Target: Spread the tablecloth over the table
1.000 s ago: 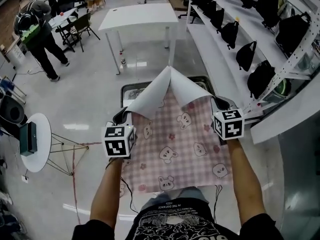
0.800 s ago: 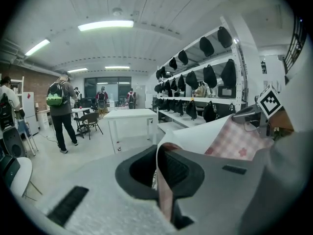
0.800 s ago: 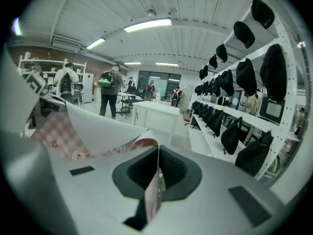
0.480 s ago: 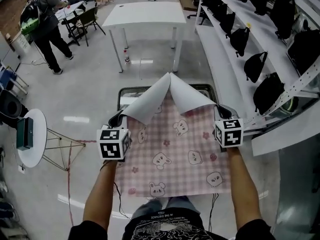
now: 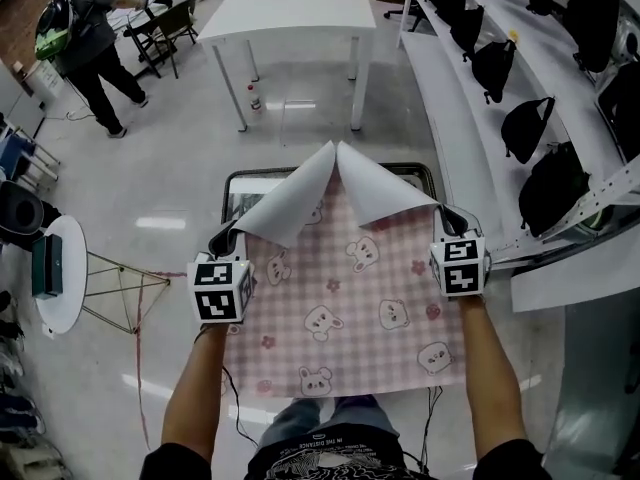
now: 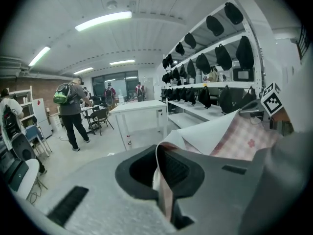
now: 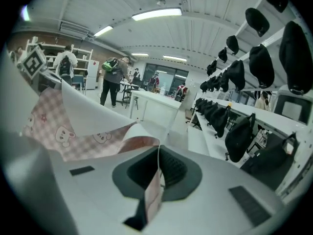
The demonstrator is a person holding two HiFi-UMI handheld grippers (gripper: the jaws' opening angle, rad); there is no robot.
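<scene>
Left tongs (image 5: 228, 238) are clamped on the left edge of the pink checked bear-print tablecloth (image 5: 350, 313), right tongs (image 5: 450, 218) clamped on its right edge, each with a fold of cloth squeezed in it. So 2 tongs, 1 tablecloth. It's held over the dark-rimmed worktop (image 5: 262, 176), with its 2 far corners flopped back, white underside up. Further off there's 1 white table (image 5: 285, 13) and 1 person with a backpack (image 5: 85, 23).

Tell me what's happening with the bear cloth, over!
Left gripper shut on tablecloth edge. Right gripper shut on it too. Far corners flopped back, white side up, table end showing. Nothing in the way.
</scene>
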